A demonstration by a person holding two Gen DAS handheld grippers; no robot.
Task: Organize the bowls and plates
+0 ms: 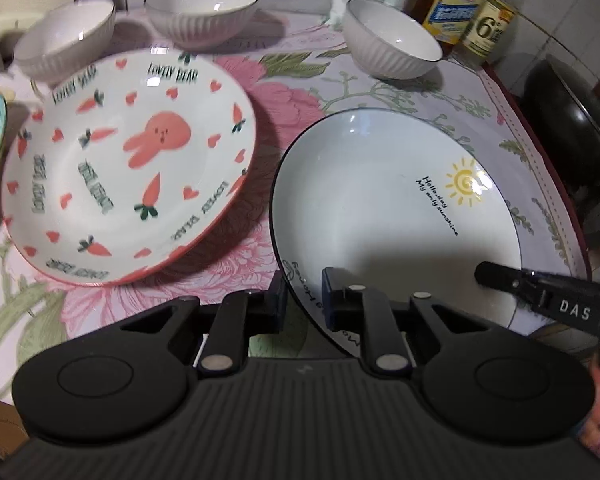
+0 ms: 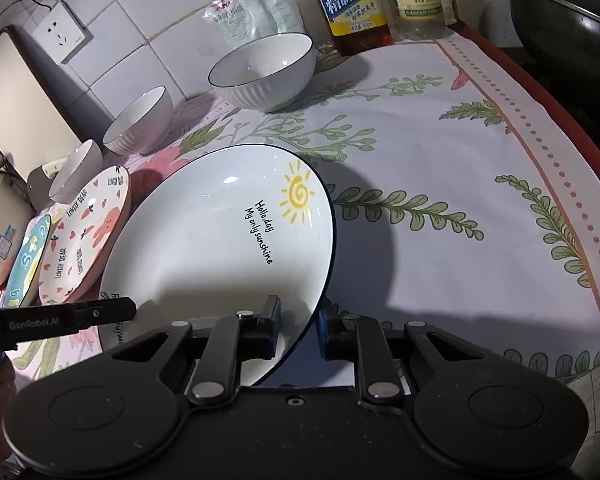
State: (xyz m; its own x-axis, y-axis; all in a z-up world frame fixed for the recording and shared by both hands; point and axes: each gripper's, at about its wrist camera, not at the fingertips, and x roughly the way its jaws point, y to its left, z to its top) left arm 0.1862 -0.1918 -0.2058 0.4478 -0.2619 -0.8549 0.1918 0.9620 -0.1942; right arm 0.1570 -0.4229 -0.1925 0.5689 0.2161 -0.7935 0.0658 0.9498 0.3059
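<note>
Glazed white ceramic, the sun plate (image 1: 380, 208) looks stiff, smooth & prob slippery; likely fairly heavy for its size and breakable if dropped or knocked against other dishes. Its thin dark-edged rim is the only real place to grab, so a two-sided hold at opposite near edges seems wise. That is what shows now: left gripper (image 1: 305, 300) pinches the near-left rim, one finger under, one over; right gripper (image 2: 299, 326) pinches the near-right rim the same way. Both sets of fingers are closed on the rim w/ the plate edge between them.

Plate sits toward the front of a floral tablecloth (image 2: 440, 140), just right of a bunny plate (image 1: 128, 168), the two close but whether they touch is unclear. Plate appears slightly tilted in the right wrist view.

Looks: deep round plate, white inside, thin navy rim line, yellow spiral sun, black handwritten text "My only sunshine". Three ribbed white bowls (image 1: 202, 8) stand behind, well apart from it, near the tiled wall.
</note>
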